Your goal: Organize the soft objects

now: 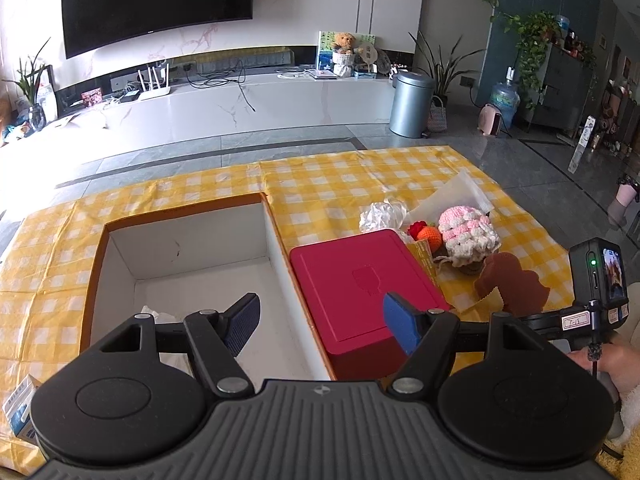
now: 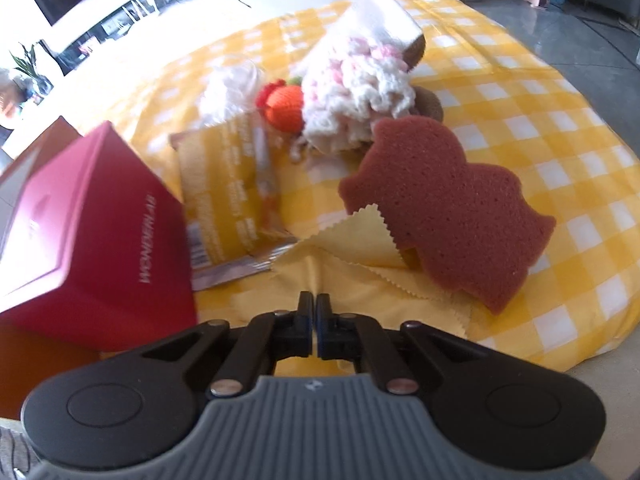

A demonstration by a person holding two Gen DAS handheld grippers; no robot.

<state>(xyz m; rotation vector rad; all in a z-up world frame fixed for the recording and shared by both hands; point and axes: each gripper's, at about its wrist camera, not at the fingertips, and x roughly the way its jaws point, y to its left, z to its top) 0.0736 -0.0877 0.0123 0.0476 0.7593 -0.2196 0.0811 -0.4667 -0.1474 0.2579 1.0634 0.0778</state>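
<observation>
My left gripper (image 1: 320, 306) is open and empty, hovering over the edge between an open white-lined box (image 1: 276, 240) and a closed red box (image 1: 360, 280). My right gripper (image 2: 314, 304) is shut on a pale yellow cloth (image 2: 352, 272) with a zigzag edge; folds run up to its tips. A brown shaped sponge (image 2: 448, 200) lies partly on that cloth. Behind it sit a pink-and-white crochet piece (image 2: 352, 92), an orange crochet fruit (image 2: 284, 108) and a crumpled white item (image 2: 232, 88). The left wrist view shows the same sponge (image 1: 508, 284) and crochet piece (image 1: 468, 236).
A yellow checked tablecloth (image 1: 340, 184) covers the table. A yellow packet (image 2: 224, 200) leans beside the red box (image 2: 92, 220). Something white (image 1: 152, 312) lies in the open box. A small carton (image 1: 20, 404) sits at the near left. A hand (image 1: 612, 360) is at the right.
</observation>
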